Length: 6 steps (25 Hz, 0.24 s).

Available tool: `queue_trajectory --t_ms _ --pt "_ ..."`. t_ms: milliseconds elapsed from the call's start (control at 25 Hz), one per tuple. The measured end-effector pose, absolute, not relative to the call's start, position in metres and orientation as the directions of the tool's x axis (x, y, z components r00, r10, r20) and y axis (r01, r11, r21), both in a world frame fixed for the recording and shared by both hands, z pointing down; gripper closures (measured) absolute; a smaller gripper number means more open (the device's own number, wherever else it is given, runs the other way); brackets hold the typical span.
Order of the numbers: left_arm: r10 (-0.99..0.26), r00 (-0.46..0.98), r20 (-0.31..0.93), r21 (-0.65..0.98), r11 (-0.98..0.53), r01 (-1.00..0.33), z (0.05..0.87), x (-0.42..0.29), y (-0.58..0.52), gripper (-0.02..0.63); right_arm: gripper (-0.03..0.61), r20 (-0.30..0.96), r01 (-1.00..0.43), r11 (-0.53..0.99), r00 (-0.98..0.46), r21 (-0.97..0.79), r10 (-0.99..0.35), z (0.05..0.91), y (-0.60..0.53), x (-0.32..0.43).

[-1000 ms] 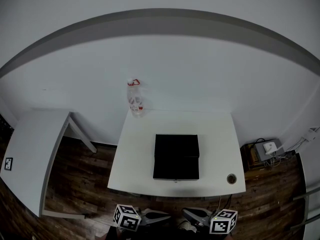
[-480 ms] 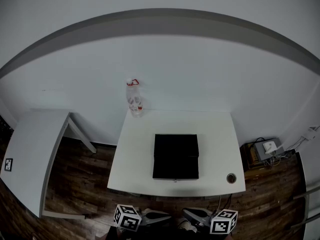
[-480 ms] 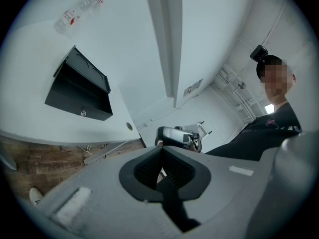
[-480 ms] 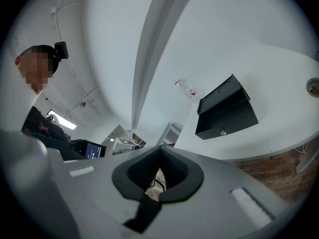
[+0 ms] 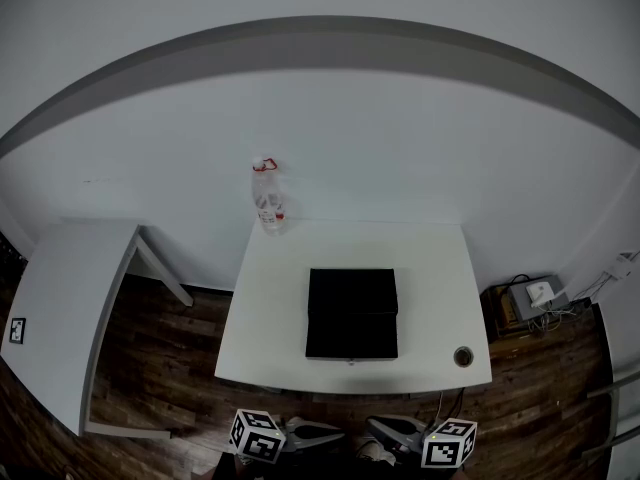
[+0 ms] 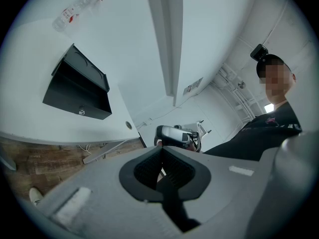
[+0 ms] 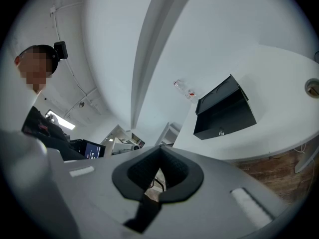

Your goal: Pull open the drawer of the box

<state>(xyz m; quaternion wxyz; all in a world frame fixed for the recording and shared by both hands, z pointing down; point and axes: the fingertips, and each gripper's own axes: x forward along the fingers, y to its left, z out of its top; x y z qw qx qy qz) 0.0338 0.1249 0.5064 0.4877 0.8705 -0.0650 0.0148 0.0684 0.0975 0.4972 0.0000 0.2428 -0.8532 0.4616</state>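
Black box (image 5: 352,312), drawer shut, small front knob (image 5: 350,361), centred on white table (image 5: 265,298)

White table (image 5: 440,268): black box (image 5: 352,313) centred, close to near edge; clear bottle (image 5: 267,196) upright at far left corner; small round object (image 5: 463,356) (kind indeterminate) at near right corner.

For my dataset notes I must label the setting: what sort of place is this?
Probably a plain indoor test room or lab. A white table bears a black box and a plastic bottle, the wall is bare white, and cables and devices lie on the wooden floor.
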Motion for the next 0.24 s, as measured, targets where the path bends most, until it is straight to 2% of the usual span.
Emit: queue_trajectory --t_ms 240 --pt "-0.095 0.992 0.085 0.855 -0.503 -0.122 0.5074 0.0335 0.1243 0.611 0.574 0.231 -0.415 0.453 -0.884 -0.789 -0.406 0.4996 0.0961 0.0672"
